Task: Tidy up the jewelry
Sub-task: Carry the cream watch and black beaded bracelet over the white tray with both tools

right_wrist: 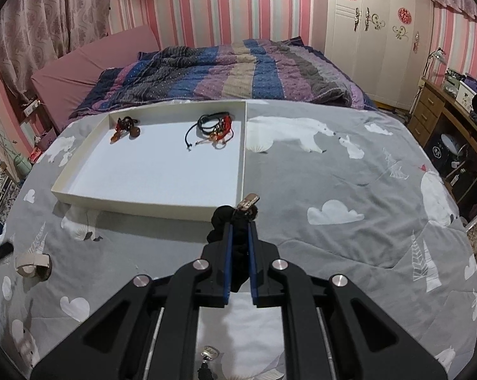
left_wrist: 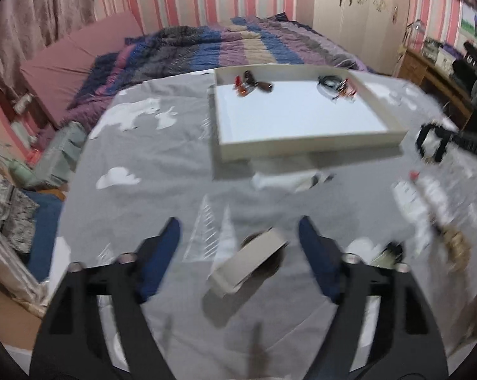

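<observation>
My left gripper [left_wrist: 238, 231] is open over the grey bed cover. A wide beige band [left_wrist: 254, 259] sits tilted between its blue fingers, and neither pad touches it. The same beige band [right_wrist: 32, 264] shows at the far left of the right wrist view. My right gripper [right_wrist: 240, 224] is shut on a black fabric hair tie [right_wrist: 219, 218] with a small metal charm [right_wrist: 249, 201], just in front of the white tray's near right corner. In the white tray [right_wrist: 149, 202] lie a brown and red piece [right_wrist: 126, 126] and a bundle of black and red bracelets [right_wrist: 213, 128].
In the blurred left wrist view the white tray [left_wrist: 311, 145] lies ahead and the right gripper [left_wrist: 431, 145] shows at the right. Clear packets [left_wrist: 428, 202] and a gold beaded piece [left_wrist: 456, 247] lie on the cover. A striped quilt [right_wrist: 238, 69] is bunched behind the tray.
</observation>
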### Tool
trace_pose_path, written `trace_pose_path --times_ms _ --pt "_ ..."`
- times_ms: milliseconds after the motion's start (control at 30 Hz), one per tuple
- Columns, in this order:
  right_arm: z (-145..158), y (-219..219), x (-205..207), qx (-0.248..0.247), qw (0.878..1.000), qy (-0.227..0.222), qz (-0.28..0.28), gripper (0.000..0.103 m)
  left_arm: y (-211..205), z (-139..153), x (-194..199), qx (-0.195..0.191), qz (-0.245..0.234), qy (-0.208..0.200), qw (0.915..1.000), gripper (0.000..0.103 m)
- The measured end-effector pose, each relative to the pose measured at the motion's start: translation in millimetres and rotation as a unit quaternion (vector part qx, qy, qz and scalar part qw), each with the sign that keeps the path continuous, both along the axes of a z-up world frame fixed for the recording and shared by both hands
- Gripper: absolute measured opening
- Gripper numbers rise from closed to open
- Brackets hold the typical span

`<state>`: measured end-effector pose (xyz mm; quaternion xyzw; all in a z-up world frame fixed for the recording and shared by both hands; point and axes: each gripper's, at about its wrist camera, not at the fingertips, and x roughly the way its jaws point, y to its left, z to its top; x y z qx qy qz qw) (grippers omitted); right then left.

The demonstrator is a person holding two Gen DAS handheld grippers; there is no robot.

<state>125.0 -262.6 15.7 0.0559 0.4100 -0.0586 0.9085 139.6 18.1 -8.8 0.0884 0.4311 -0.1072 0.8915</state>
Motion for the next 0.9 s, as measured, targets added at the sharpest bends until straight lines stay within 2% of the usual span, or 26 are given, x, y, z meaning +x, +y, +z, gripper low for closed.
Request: trace_pose_path --times_ms 133,200,233,267,333,467,600,900 --pt "-7.9 -0.6 2.3 0.007 1.0 0.008 -0.002 0.009 5.8 -23.3 -3.4 -0.009 -0.01 0.03 0.9995 0.079" --pt "-9.7 1.4 2.1 0.007 1.0 0.011 0.001 0.009 7.7 -37.0 -2.9 -0.002 -0.013 0.043 0.999 0.076" --pt "-9.9 2.4 1.8 0.005 1.0 0.012 0.002 0.009 8.6 -42.5 -2.6 0.002 -0.016 0.047 0.9988 0.069" --pt "-9.9 2.9 1.5 0.004 1.0 0.012 0.003 0.009 9.2 -46.0 -1.7 0.002 -0.018 0.049 0.9986 0.055" --pt "-10.6 2.5 1.4 0.005 1.0 0.013 0.001 0.009 13.4 -50.8 3.9 -0.006 -0.014 0.058 0.9982 0.037" --pt "-11.1 3.0 1.9 0.006 1.0 0.014 0.0 0.009 21.6 -45.4 9.8 -0.027 -0.006 0.053 0.9982 0.021" --pt "-11.6 3.4 3.1 0.006 1.0 0.014 0.0 0.009 19.6 -32.5 12.9 -0.025 0.003 0.036 0.999 0.019" --pt "0.0 0.4 6.5 0.004 1.0 0.001 0.0 0.009 2.0 21.4 30.4 -0.041 -0.007 -0.003 0.9991 0.018"
